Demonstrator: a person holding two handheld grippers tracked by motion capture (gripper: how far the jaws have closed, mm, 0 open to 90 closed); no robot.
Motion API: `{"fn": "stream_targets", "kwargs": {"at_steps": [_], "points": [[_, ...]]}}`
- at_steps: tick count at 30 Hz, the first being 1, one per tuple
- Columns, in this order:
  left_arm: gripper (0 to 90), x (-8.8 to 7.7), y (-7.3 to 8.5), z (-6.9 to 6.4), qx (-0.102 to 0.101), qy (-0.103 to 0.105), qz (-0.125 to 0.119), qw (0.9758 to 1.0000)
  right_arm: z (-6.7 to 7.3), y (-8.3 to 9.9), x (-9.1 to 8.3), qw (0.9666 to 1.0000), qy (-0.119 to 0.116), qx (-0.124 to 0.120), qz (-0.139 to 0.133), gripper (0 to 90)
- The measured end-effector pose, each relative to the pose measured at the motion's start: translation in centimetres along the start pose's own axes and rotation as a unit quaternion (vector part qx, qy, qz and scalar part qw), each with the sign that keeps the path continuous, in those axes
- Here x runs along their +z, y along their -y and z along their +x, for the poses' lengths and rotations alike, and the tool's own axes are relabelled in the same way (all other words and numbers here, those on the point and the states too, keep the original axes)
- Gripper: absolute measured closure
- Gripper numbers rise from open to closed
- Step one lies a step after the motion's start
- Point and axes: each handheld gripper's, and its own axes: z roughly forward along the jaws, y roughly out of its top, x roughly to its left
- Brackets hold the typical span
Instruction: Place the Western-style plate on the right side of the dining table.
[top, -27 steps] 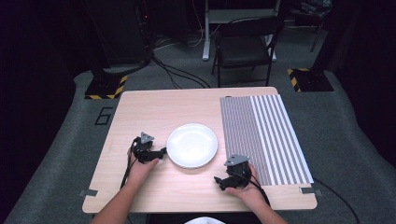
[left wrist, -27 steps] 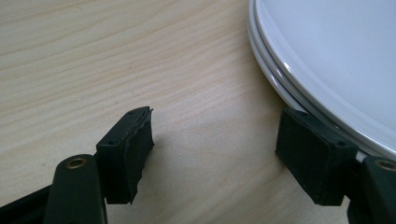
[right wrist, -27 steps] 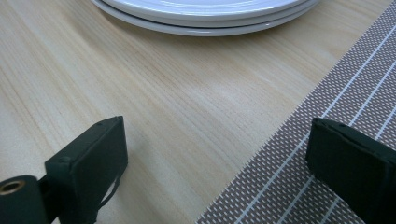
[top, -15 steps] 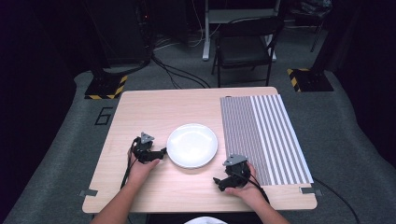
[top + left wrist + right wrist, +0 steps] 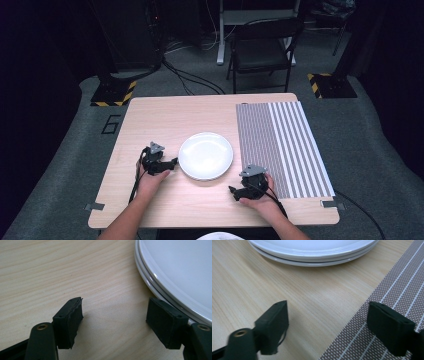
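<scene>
Left gripper (image 5: 113, 322) beside plates' (image 5: 160, 277) rim

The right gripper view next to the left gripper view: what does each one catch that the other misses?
The right gripper view alone takes in the striped placemat, lying under one open jaw of the right gripper. The left gripper view alone shows the left gripper, jaws open, one jaw close beside the plate rim. Both share the light wooden table and the stacked white plates, two rims visible one above the other.
</scene>
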Motion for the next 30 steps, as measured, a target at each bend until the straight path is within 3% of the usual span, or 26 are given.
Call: {"fn": "stream_targets", "kwargs": {"at_steps": [8, 12, 24, 30], "points": [[43.3, -0.3, -0.1, 0.1, -0.011, -0.009, 0.001, 0.9999, 0.4, -0.1, -0.3, 1.0000, 0.004, 0.005, -0.007, 33.8], [47.4, -0.7, -0.3, 0.1, -0.033, -0.001, 0.005, 0.9994, 0.5, -0.3, -0.8, 0.9998, 0.012, 0.011, -0.015, 40.9], [55.1, -2.4, -1.7, -0.9, -0.051, 0.033, 0.000, 0.9982, 0.4, -1.3, -2.0, 0.9990, 0.028, 0.031, -0.018, 44.2], [53.9, -2.7, -2.5, -1.5, -0.041, 0.037, 0.006, 0.9985, -0.1, -1.7, -2.7, 0.9984, 0.034, 0.039, -0.021, 46.4]]}}
